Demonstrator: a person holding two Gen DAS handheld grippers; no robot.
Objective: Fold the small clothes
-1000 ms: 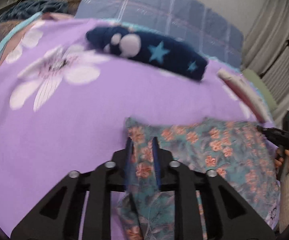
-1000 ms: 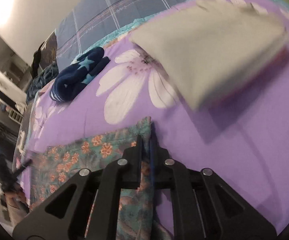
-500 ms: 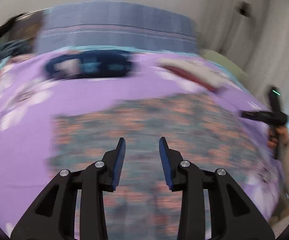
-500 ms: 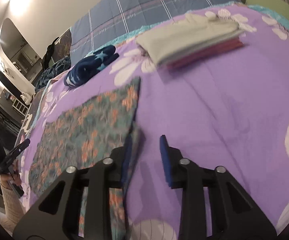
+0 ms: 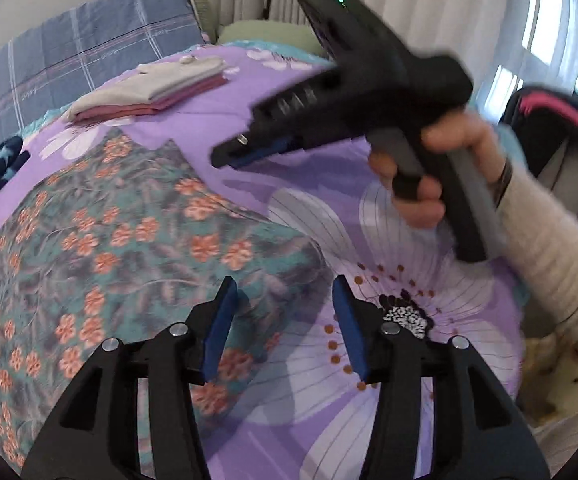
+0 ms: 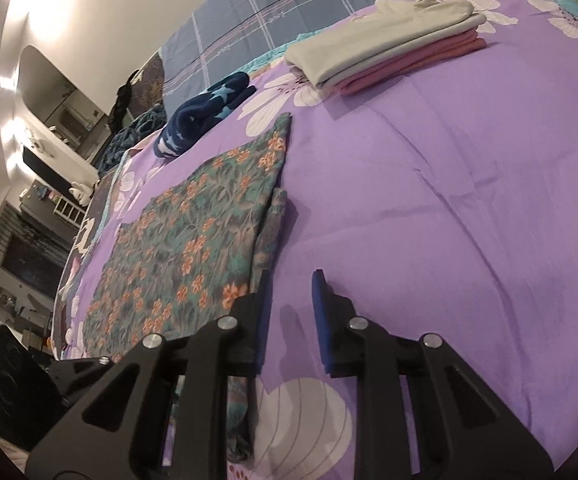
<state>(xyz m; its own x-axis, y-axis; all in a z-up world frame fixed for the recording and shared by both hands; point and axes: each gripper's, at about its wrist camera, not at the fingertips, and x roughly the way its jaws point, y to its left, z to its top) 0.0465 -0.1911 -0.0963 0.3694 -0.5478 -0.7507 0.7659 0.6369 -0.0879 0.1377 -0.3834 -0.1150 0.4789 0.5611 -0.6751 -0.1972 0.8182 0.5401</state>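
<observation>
While the teal cotton garment with orange flowers (image 6: 193,240) lies flat on the purple floral bedspread (image 6: 429,200), long axis running away from both tongs, left gripper (image 5: 285,320) hovers over its near corner, jaws opening, empty; right gripper (image 6: 289,312) sits beside its right edge, narrow gap, holding nothing.

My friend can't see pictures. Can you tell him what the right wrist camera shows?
A floral garment lies spread flat on a purple flowered bedspread, with the right hand-held gripper open and empty at its near edge. Farther back sit a folded stack of clothes and a bundled navy star-print garment.
</observation>
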